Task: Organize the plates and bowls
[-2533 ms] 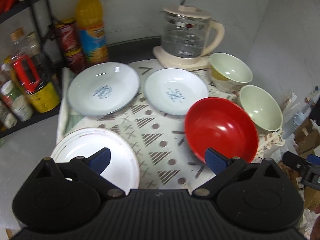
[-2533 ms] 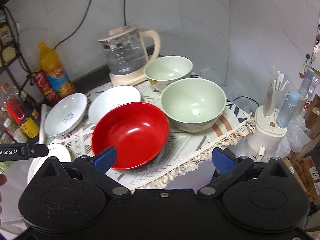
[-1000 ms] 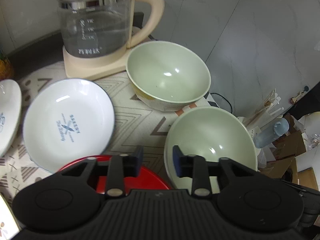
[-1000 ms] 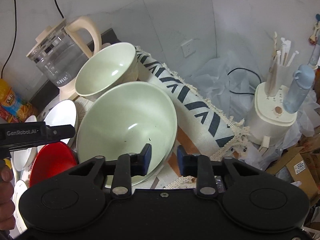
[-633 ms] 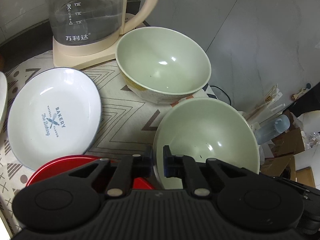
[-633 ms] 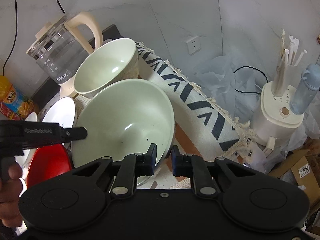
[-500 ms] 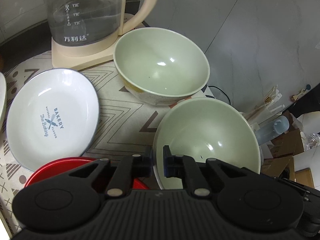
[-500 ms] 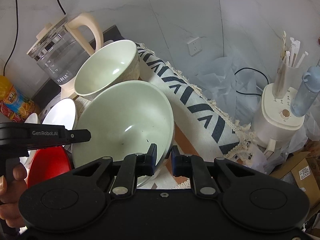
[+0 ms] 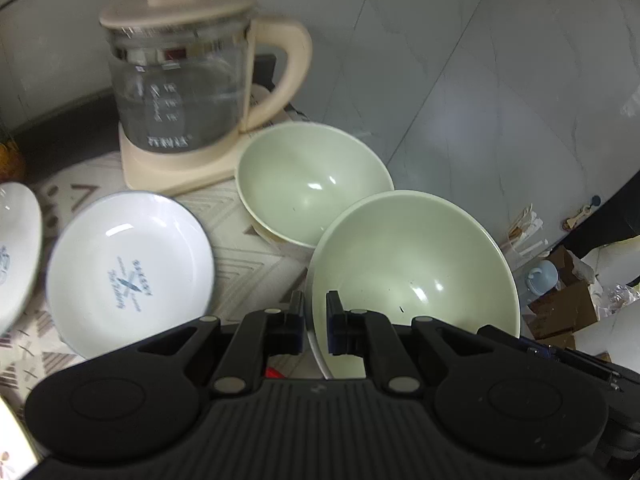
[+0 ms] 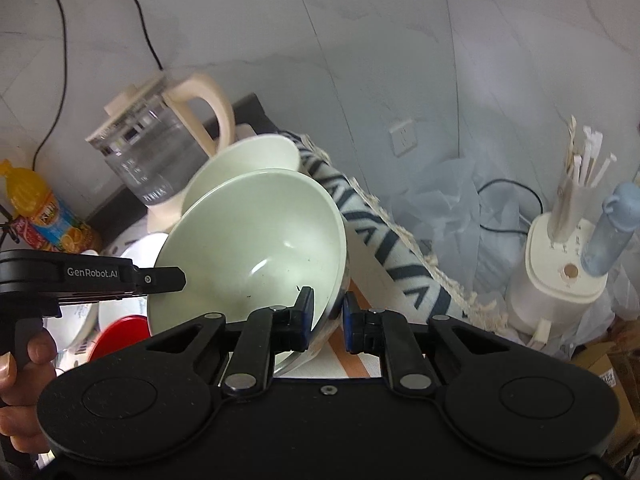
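Both grippers are shut on the rim of one pale green bowl point(image 9: 412, 268), which is lifted and tilted above the table. My left gripper point(image 9: 316, 322) pinches its left rim. My right gripper point(image 10: 327, 320) pinches the near right rim of the same bowl point(image 10: 248, 248). A second pale green bowl point(image 9: 312, 184) sits just behind it by the kettle. A white plate with a blue print point(image 9: 128, 272) lies to the left, another white plate point(image 9: 16, 248) at the left edge. The red bowl point(image 10: 116, 338) sits low on the left, mostly hidden.
A glass kettle with a cream handle point(image 9: 180, 92) stands at the back on the patterned tablecloth point(image 9: 248, 240). An orange juice bottle point(image 10: 40, 212) stands far left. A white appliance with straws and a blue bottle point(image 10: 560, 276) sits off the table's right edge, by a wall.
Both grippers closed on the near green bowl's rim, then raised and tilted it off the table, towards the second green bowl.
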A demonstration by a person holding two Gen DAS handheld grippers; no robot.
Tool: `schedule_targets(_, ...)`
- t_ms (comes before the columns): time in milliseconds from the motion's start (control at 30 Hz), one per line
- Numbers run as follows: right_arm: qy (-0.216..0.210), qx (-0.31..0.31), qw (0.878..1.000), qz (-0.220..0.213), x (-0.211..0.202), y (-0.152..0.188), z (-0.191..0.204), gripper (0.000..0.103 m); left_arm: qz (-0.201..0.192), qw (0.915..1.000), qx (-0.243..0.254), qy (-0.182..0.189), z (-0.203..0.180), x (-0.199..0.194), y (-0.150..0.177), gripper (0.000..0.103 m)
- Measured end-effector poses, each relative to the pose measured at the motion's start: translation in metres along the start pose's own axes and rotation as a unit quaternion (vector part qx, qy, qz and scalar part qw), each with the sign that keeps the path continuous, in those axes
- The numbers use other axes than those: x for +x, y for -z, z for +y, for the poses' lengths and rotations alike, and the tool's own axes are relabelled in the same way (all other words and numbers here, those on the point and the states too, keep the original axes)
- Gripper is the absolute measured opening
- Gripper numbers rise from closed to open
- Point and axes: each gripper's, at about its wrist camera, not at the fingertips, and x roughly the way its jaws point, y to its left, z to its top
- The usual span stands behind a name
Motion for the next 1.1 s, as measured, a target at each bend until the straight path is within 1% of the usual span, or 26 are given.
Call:
schedule_targets(233, -0.018, -0.007, 1.0, -0.024, -0.014, -0.007, 0.016, 0.015, -0.025, 0.9996, -0.006, -0.006, 0.013, -0.031, -0.001, 0.009)
schedule_targets(367, -0.028, -0.014, 0.999, -0.037, -0.023, -0.007, 0.029, 0.015, -0.033, 0.9993, -0.015, -0.011, 0.024, -0.048, 0.0, 0.009)
schedule_targets(533, -0.04, -0.026, 0.998, -0.042, -0.031, -0.005, 0.048, 0.015, -0.042, 0.9985, -0.028, -0.019, 0.042, -0.071, 0.003, 0.009)
schedule_targets(667, -0.048, -0.035, 0.997, -0.045, -0.038, -0.002, 0.064, 0.015, -0.041, 0.9981, -0.036, -0.027, 0.054, -0.083, 0.01, 0.009)
schedule_targets(867, -0.055, -0.046, 0.997, -0.037, -0.041, 0.008, 0.085, 0.015, -0.037, 0.9976, -0.049, -0.033, 0.074, -0.097, 0.027, 0.009)
schedule_targets(1100, -0.055, -0.054, 0.997, -0.024, -0.042, 0.029, 0.106, 0.015, -0.02, 0.997, -0.065, -0.038, 0.094, -0.098, 0.049, 0.009)
